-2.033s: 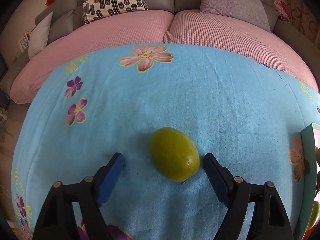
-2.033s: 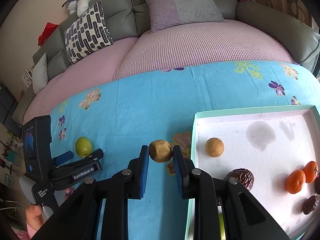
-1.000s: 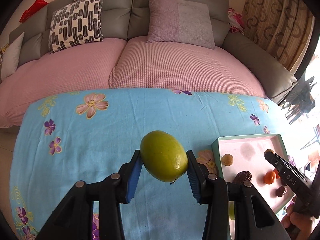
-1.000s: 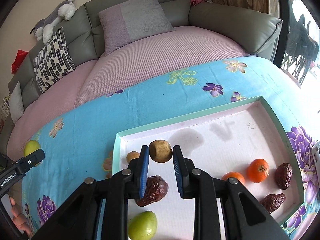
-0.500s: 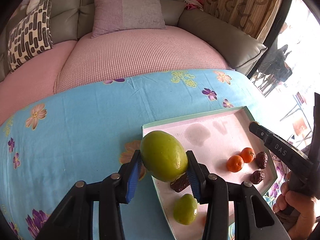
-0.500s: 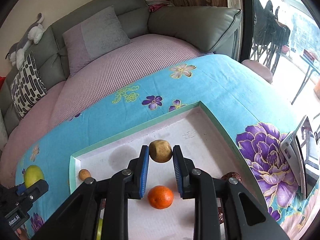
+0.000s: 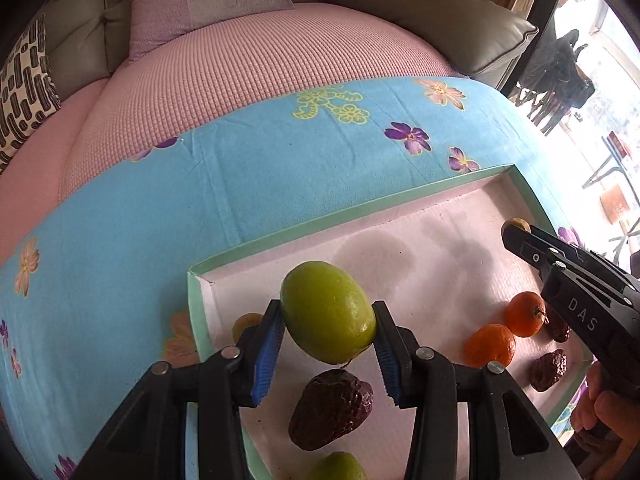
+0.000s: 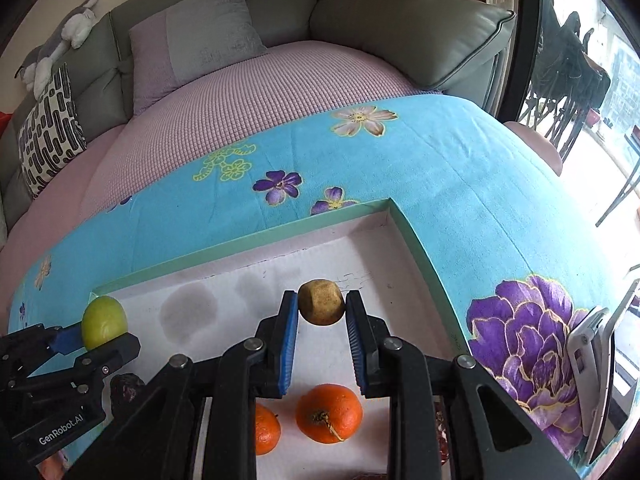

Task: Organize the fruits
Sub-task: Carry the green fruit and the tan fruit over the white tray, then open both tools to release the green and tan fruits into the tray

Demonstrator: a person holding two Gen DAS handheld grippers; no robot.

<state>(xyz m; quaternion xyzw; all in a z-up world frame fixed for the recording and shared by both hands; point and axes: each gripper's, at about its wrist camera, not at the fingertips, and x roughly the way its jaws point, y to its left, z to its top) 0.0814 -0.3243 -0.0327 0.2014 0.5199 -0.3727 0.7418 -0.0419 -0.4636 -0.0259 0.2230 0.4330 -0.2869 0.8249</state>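
My left gripper (image 7: 326, 336) is shut on a green fruit (image 7: 328, 312) and holds it above the left part of the mint-rimmed tray (image 7: 360, 206). My right gripper (image 8: 322, 316) is shut on a small brown fruit (image 8: 321, 301) and holds it above the tray's (image 8: 240, 240) right part. In the left wrist view the tray holds a dark wrinkled fruit (image 7: 330, 410), two oranges (image 7: 490, 344), two smaller dark fruits (image 7: 548, 370), another green fruit (image 7: 338, 468) and a small tan fruit (image 7: 246, 322). The right wrist view shows the oranges (image 8: 329, 412) below my fingers and the left gripper's green fruit (image 8: 104, 320).
The tray lies on a blue flowered cloth (image 7: 200, 200) over a table. A pink-covered sofa (image 7: 240, 48) with cushions stands behind. A metal stand (image 8: 596, 352) sits at the right edge. The right gripper's body (image 7: 576, 292) reaches over the tray's right side.
Both grippers moved right over the tray with their fruits still held. The left one now hangs above the tray's left part, the right one nearer the far right corner.
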